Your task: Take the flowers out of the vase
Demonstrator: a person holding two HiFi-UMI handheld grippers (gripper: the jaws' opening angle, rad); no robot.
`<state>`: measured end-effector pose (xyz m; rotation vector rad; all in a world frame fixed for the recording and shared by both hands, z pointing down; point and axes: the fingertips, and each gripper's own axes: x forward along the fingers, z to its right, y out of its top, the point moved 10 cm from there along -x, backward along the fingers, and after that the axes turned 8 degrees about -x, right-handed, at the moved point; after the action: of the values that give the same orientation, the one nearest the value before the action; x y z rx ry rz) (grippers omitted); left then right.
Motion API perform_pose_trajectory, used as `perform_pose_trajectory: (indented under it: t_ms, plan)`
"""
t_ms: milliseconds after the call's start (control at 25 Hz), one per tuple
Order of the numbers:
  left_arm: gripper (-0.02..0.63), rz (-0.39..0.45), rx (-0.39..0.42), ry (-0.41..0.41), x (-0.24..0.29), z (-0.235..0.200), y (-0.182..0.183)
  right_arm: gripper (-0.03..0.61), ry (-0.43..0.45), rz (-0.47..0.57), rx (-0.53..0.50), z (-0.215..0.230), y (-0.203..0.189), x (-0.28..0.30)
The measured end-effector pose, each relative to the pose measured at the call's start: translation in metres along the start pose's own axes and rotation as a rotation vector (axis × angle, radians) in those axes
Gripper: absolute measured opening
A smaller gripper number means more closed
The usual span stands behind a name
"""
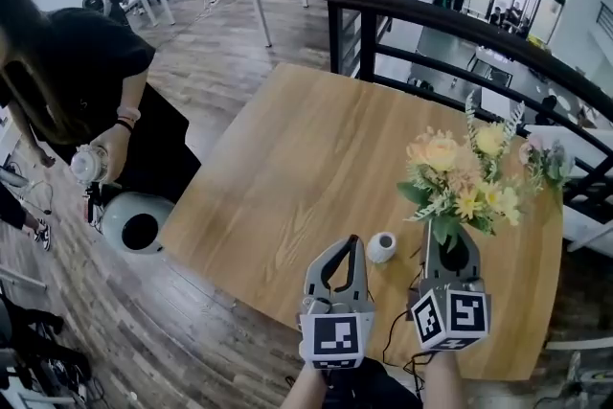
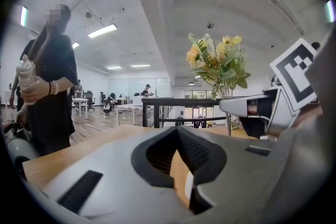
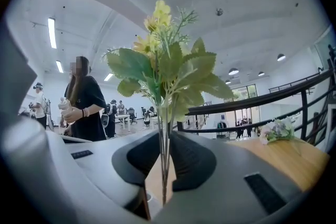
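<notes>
A bouquet of yellow and peach flowers (image 1: pixel 462 179) with green leaves stands upright in my right gripper (image 1: pixel 448 246), whose jaws are shut on the thin stems (image 3: pixel 164 165). The stems hang free above the wooden table (image 1: pixel 287 168). The small white vase (image 1: pixel 381 247) stands on the table just left of the bouquet, between my two grippers. In the right gripper view the leaves and blooms (image 3: pixel 167 68) fill the middle. My left gripper (image 1: pixel 355 244) hovers beside the vase with its fingertips together and nothing held; its view shows the bouquet (image 2: pixel 218 63) off to the right.
A second small bunch of pale flowers (image 1: pixel 546 163) lies near the table's far right edge. A black railing (image 1: pixel 431 19) runs behind the table. On the left a person (image 1: pixel 91 91) holds a bottle, above a round grey container (image 1: pixel 136 223) on the floor.
</notes>
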<state>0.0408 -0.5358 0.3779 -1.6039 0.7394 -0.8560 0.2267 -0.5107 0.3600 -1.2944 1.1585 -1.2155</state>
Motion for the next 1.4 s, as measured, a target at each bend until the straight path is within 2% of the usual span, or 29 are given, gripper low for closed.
perform_pose_trajectory:
  t_ms: [240, 560, 1000, 1400]
  plan:
    - [0.035, -0.01, 0.003, -0.04, -0.013, 0.016, -0.008, 0.078, -0.042, -0.035, 0.016, 0.007, -0.017, -0.033]
    - [0.035, -0.036, 0.005, -0.08, 0.007, 0.031, -0.012, 0.078, -0.077, -0.093, 0.042, 0.025, -0.035, -0.037]
    - [0.035, -0.057, 0.009, -0.089, 0.014, 0.038, -0.019, 0.077, -0.081, -0.148, 0.069, 0.028, -0.056, -0.045]
    - [0.035, -0.073, 0.001, -0.089, 0.016, 0.04, -0.019, 0.072, -0.079, -0.162, 0.076, 0.026, -0.057, -0.045]
